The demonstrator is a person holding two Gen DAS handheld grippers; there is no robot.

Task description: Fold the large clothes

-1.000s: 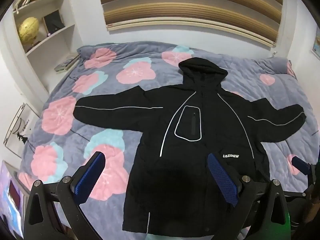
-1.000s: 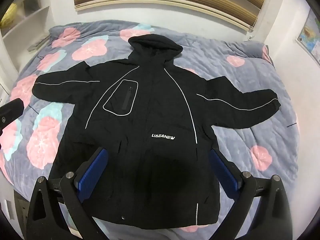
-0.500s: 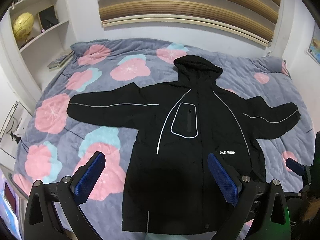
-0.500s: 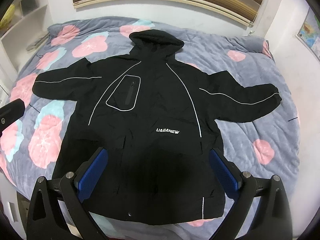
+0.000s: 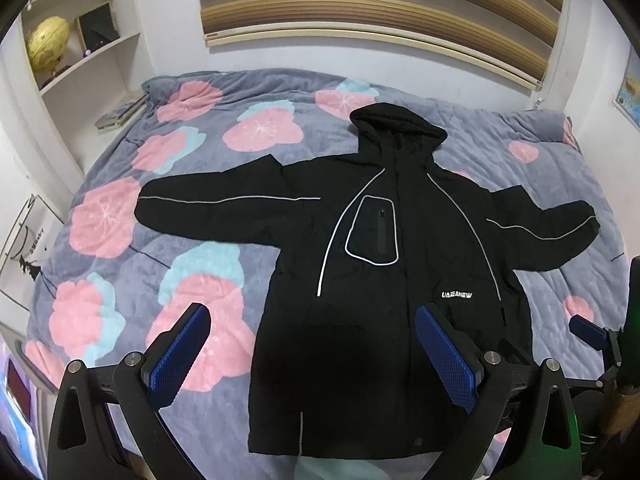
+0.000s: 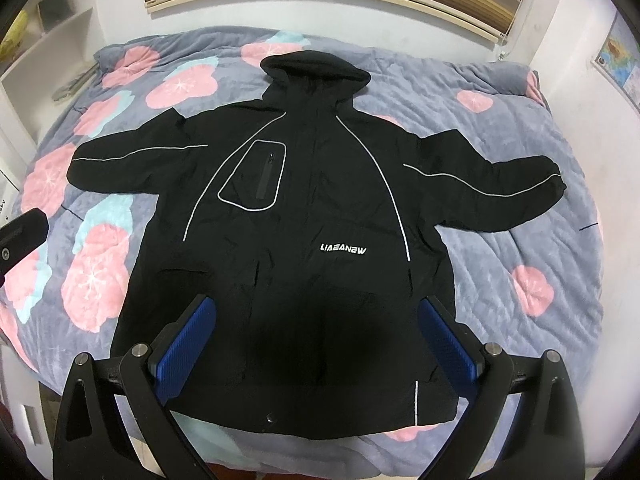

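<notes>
A large black hooded jacket [image 5: 380, 280] with thin white piping and a white chest logo lies flat, front up, on the bed, both sleeves spread out sideways; it also shows in the right wrist view [image 6: 312, 216]. My left gripper [image 5: 316, 336] is open and empty, held above the jacket's lower left part. My right gripper [image 6: 316, 328] is open and empty above the jacket's hem area. The right gripper's blue tip [image 5: 588, 332] shows at the right edge of the left wrist view.
The bed has a grey quilt [image 5: 120, 272] with pink and teal flowers [image 6: 96, 276]. A white shelf unit with a globe [image 5: 48, 44] stands at the left. The wall with a striped blind [image 5: 380, 8] is behind the bed. A map poster [image 6: 620, 56] hangs at right.
Both grippers have drawn back and risen a little, so the jacket sits slightly further off and its hem shows more fully. The jacket has not moved.
</notes>
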